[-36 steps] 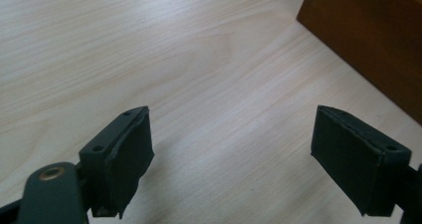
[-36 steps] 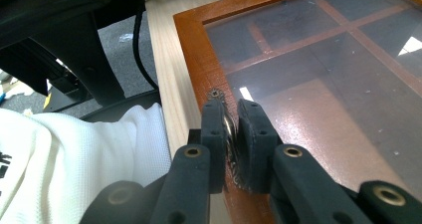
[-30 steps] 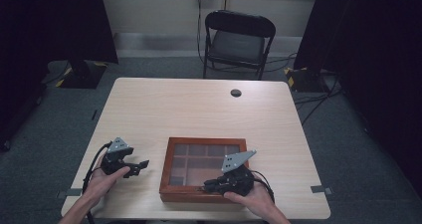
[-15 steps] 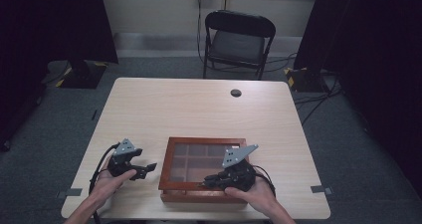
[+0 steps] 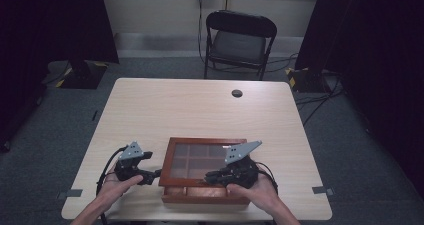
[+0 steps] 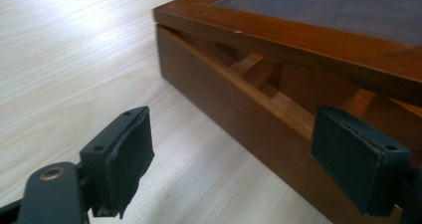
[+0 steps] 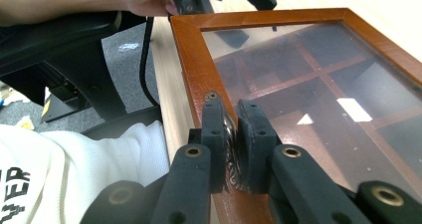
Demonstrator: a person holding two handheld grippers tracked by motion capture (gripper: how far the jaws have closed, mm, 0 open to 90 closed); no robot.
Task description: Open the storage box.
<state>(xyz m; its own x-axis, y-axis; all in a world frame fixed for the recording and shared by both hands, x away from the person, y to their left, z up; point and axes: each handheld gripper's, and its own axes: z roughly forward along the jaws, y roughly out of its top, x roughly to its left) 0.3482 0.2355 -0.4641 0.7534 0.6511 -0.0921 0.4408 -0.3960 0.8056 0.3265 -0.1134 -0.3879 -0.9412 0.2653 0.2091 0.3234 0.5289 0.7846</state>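
— How are the grippers set?
— The right gripper (image 7: 230,134) is closed tight on the small metal latch (image 7: 230,143) of the lid (image 7: 196,59), which is held slightly raised. The left gripper (image 6: 231,164) is held wide apart, with nothing gripped.
— And where is the wooden box (image 5: 205,171) found?
— At the table's (image 5: 165,110) six o'clock edge; the left gripper is seen at the box's nine o'clock, the right at its five o'clock.

The high view looks forward and down on the whole table (image 5: 200,110) from above its near edge. The 2 gripper views sit close, each looking along its jaws; all 3 views share the wooden box (image 5: 205,182) (image 6: 278,59) (image 7: 199,64).
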